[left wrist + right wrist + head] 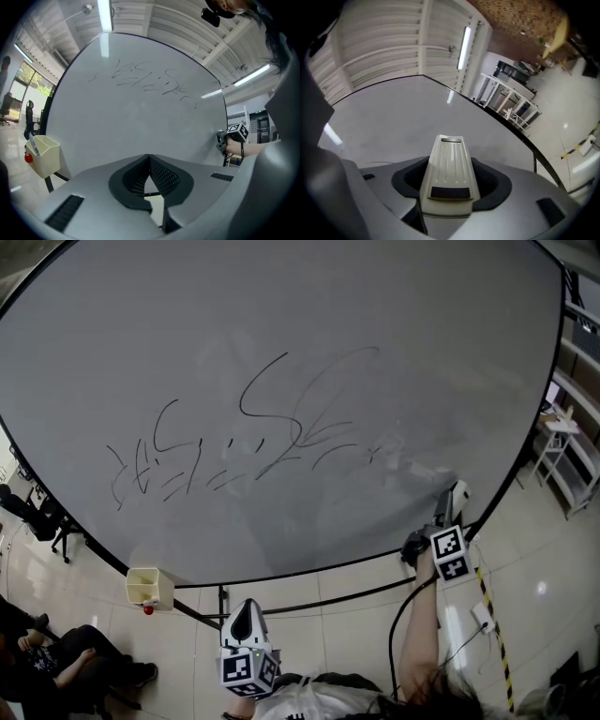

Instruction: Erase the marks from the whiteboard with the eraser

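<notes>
**Head view.** The whiteboard [281, 296] carries black marks [253, 442] across its middle. The right claw [452, 510] holds the eraser [458, 491] at the board's lower right edge, well apart from the marks. The left claw [246, 617] hangs below the board, near a pale tray [148, 585].

**Left gripper view.** The left claw's jaws are closed on each other, with nothing between them.

**Right gripper view.** The jaws clamp the two long sides of the eraser, a pale ribbed plastic body pointing at the board. Contact with the surface cannot be confirmed. The eraser is probably light, with a stiff and fairly smooth shell. Gripping the long sides, as here, should resist twisting under wiping pressure.
</notes>
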